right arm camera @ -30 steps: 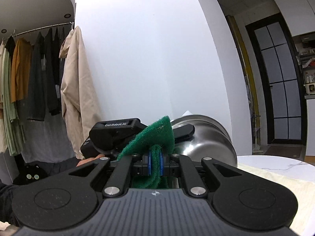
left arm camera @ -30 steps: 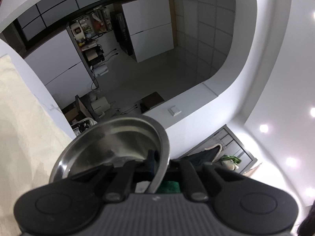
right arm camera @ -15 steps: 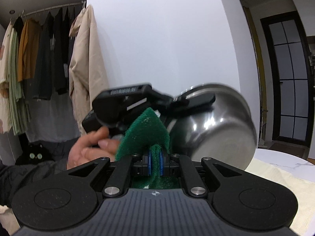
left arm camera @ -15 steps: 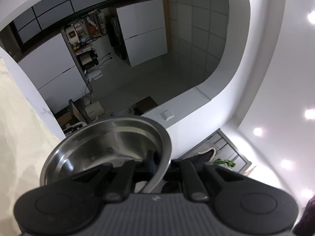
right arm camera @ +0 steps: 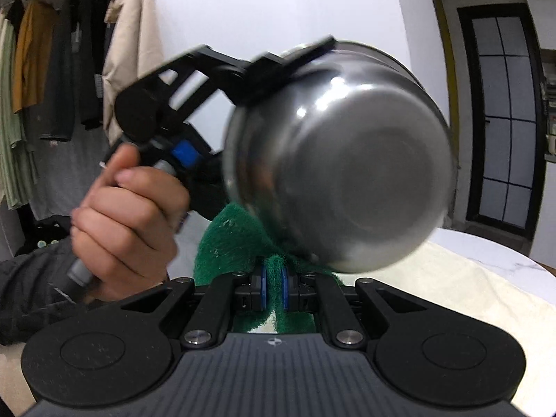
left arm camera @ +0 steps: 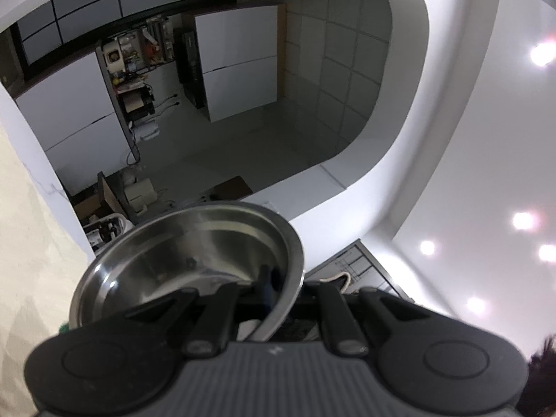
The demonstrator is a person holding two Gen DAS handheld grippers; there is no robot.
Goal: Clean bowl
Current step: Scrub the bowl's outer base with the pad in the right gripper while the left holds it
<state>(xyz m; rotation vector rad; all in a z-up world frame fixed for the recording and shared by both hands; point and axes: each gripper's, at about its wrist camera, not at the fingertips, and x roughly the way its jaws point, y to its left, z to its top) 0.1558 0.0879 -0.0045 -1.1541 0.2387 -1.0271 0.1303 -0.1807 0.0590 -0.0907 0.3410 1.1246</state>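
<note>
Coats on a rail (right arm camera: 52,55) fill the wall at ten o'clock, and a cream cloth (right arm camera: 451,295) covers the desk at four o'clock. Held aloft, the steel bowl (right arm camera: 340,160) tilts with its base toward the right camera; the left tongs (left arm camera: 278,285) are clenched on its rim. At six o'clock the right tongs (right arm camera: 273,286) grasp a green scouring pad (right arm camera: 229,243), which touches the bowl's underside.

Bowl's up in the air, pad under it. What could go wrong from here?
1. The left claw pinches only the rim of the steel bowl, which is held tilted off the table; scrubbing pressure may twist it loose.
2. The right claw grips the green scouring pad by a fold; it might drag out.
</note>
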